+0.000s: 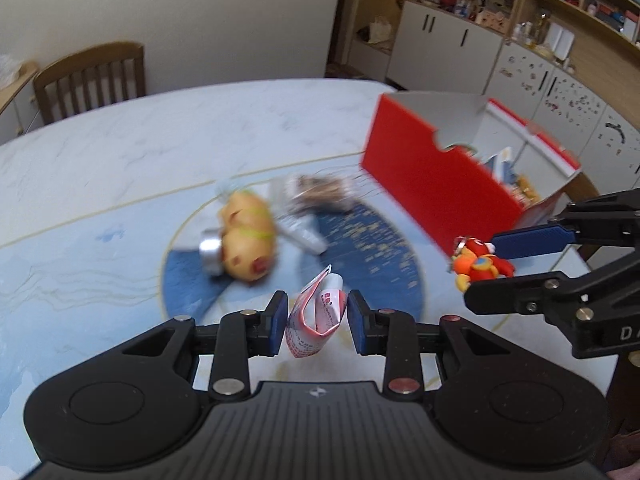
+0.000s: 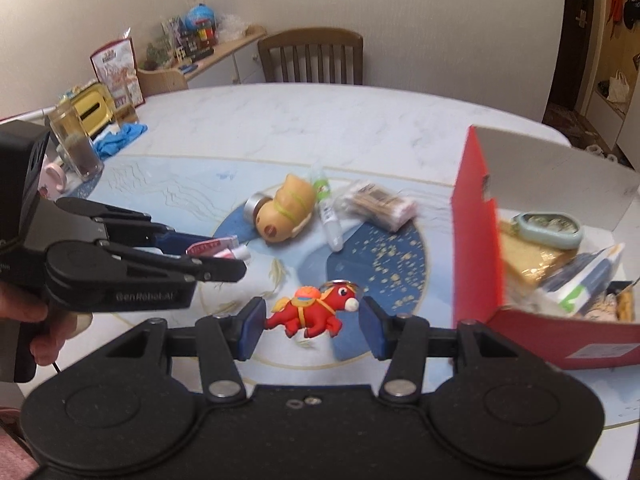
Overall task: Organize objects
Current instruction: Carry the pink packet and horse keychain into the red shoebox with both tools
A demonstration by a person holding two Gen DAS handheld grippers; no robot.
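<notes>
Nearest, the left tongs (image 1: 318, 322) are clamped on a small tube in its torn paper carton (image 1: 314, 320), held above the counter (image 1: 100, 152). It seems light and easy to crush, so a gentle hold across the flat sides is best. The right tongs (image 2: 312, 322) are clamped on a red toy horse keychain (image 2: 310, 310), probably soft rubber, gripped end to end. Farther right the red box (image 2: 476, 240) stands open, partly filled.

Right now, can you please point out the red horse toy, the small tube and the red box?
red horse toy (image 2: 306, 312), right wrist view, on its body.
small tube (image 1: 326, 310), left wrist view, on its printed middle.
red box (image 2: 476, 240), right wrist view, on its red side wall.
</notes>
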